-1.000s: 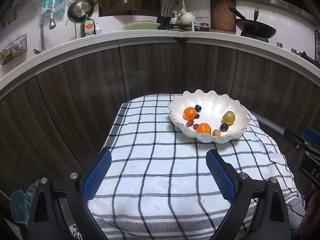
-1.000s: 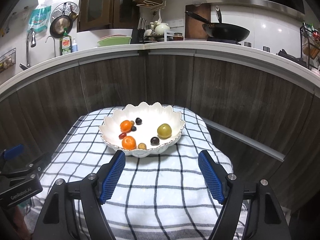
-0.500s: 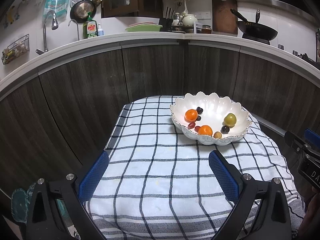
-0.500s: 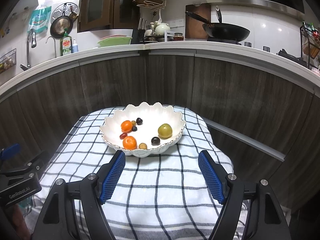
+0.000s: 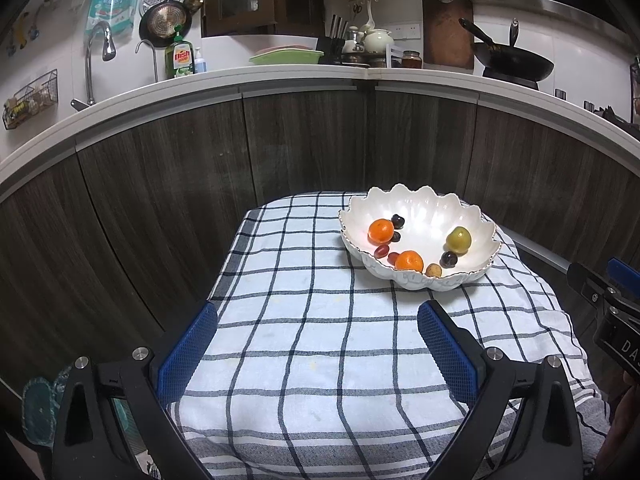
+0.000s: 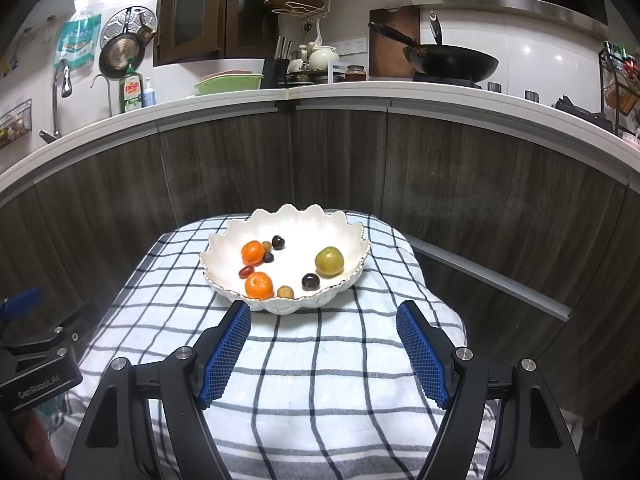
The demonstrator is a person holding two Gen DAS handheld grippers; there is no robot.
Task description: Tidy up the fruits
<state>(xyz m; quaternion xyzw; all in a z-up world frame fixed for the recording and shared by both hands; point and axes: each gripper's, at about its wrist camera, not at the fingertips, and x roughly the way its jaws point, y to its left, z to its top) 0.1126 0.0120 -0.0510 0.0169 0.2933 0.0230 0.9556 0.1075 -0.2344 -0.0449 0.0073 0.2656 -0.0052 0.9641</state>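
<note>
In bowl: small round fruit, likely soft/rolly, so pinch mid-sides gently; L gripper & R gripper both open, empty.

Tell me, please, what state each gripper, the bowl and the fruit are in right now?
left gripper: open, empty, above the checked cloth.
right gripper: open, empty, just short of the bowl.
scalloped white bowl: upright on the cloth, holding fruit.
two oranges: resting in the bowl.
green fruit: resting in the bowl, apart from the oranges.
</note>
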